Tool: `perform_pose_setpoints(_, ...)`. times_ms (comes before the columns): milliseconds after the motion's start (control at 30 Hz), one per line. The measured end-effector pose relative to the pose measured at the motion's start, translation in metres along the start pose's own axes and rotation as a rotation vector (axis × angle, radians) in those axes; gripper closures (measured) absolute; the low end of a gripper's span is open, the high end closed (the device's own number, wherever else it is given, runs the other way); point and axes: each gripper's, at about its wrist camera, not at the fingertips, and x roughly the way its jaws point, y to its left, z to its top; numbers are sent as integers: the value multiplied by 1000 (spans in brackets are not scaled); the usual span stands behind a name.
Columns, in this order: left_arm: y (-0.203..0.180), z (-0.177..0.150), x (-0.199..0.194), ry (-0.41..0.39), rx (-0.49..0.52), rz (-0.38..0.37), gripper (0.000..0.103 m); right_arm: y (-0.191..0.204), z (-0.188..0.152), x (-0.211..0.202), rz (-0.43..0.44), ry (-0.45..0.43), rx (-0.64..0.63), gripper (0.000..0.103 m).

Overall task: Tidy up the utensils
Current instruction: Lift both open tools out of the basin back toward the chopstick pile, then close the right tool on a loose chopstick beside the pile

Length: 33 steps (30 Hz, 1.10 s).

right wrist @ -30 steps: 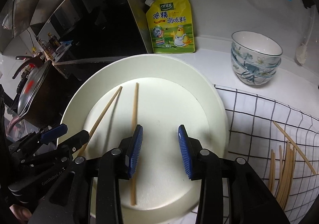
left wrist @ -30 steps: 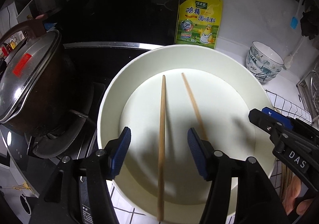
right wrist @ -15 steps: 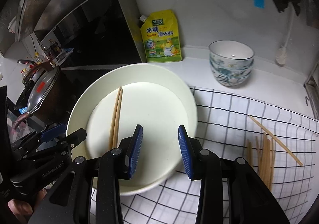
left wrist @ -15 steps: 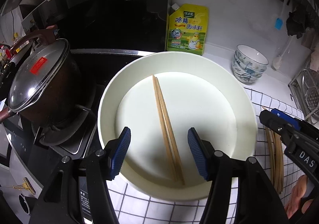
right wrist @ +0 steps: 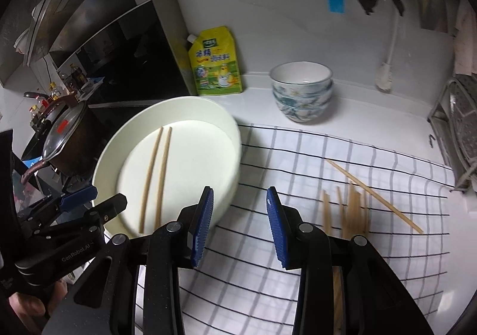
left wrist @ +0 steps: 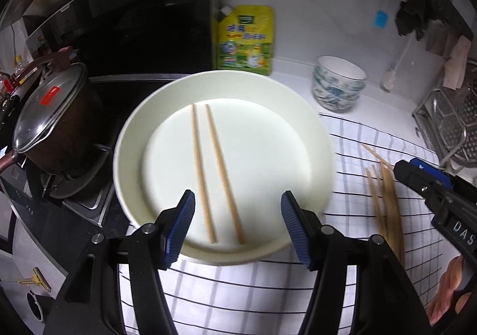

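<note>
A large white plate (left wrist: pixel 167 114) (right wrist: pixel 214 114) sits at the left edge of a checked cloth (left wrist: pixel 351 150) (right wrist: pixel 298 162). Two wooden chopsticks (left wrist: pixel 217 168) (right wrist: pixel 155 177) lie side by side in it. Several more chopsticks (left wrist: pixel 384 195) (right wrist: pixel 351 204) lie loose on the cloth to the right. My left gripper (left wrist: pixel 237 226) is open and empty, raised over the plate's near rim. My right gripper (right wrist: pixel 240 226) is open and empty, above the cloth between the plate and the loose chopsticks.
A lidded pot (left wrist: pixel 50 126) (right wrist: pixel 65 129) stands on the stove at the left. A yellow seasoning pouch (left wrist: pixel 244 40) (right wrist: pixel 216 62) leans on the back wall. Stacked patterned bowls (left wrist: pixel 338 83) (right wrist: pixel 301 90) stand at the back. A metal rack (left wrist: pixel 456 123) (right wrist: pixel 459 132) is at the right.
Both grippers have pulled back and up from the plate, and the view widened to show the cloth and loose chopsticks. The two chopsticks in the plate shifted and now lie nearly parallel.
</note>
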Motion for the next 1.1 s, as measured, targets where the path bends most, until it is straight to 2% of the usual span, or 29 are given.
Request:
perform_pose_setpoints(200, -40, -4, -6, -8, 43, -47, 42, -39, -17, -22, -40, -10, 34, 66)
perform_pose_setpoints(600, -127, -18, 5, 35, 129, -132, 39, -137, -59, -43, -156, 20, 129, 64)
perform_pose_setpoints(833, -160, -33, 33, 82, 123, -133, 36, -185, -74, -26, -184, 43, 90, 64)
perform_pose_setpoints(1100, -176, -51, 66, 112, 73, -91, 33, -213, -63, 13, -157, 61, -21, 61)
